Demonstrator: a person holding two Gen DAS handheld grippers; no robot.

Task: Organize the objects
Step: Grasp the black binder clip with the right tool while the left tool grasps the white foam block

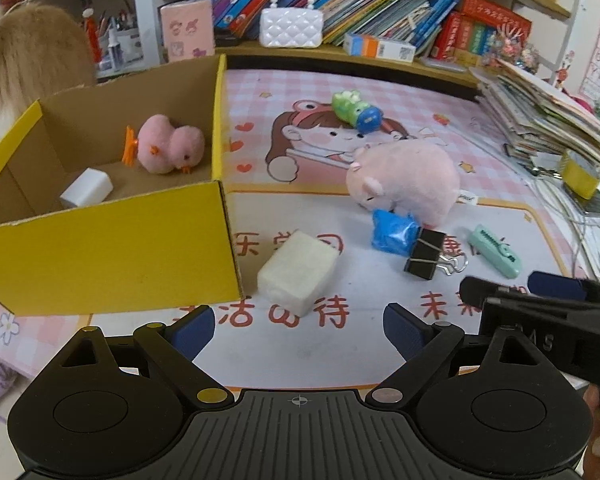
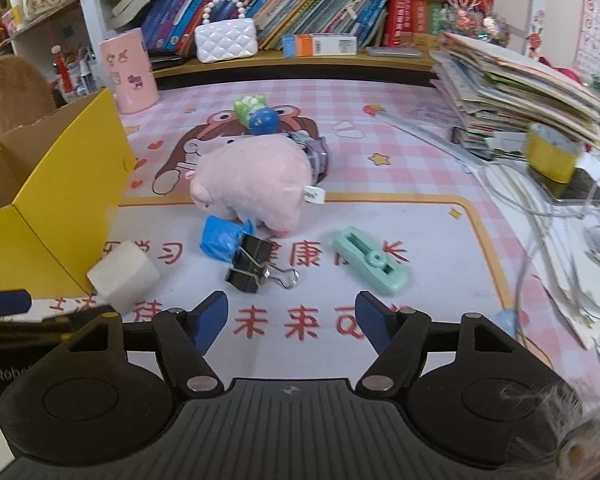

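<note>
A yellow cardboard box point(image 1: 112, 256) stands at the left and holds a pink chick toy point(image 1: 168, 150) and a white block point(image 1: 87, 189). On the mat lie a white foam block point(image 1: 298, 272), a pink plush pig point(image 1: 406, 178), a blue packet point(image 1: 392, 232), a black binder clip point(image 1: 426, 254), a mint green clip point(image 1: 496, 251) and a green and blue toy point(image 1: 356, 110). My left gripper point(image 1: 298, 330) is open and empty, just short of the foam block. My right gripper point(image 2: 292, 320) is open and empty, in front of the binder clip point(image 2: 252, 264) and the mint clip point(image 2: 370, 260).
A shelf of books point(image 1: 340, 0) with a white pearl-handled purse point(image 1: 291, 26) runs along the back. A tall stack of papers point(image 1: 548, 116), a yellow tin point(image 2: 552, 154) and loose cables point(image 2: 540, 216) crowd the right side. A pink cup point(image 2: 130, 74) stands behind the box.
</note>
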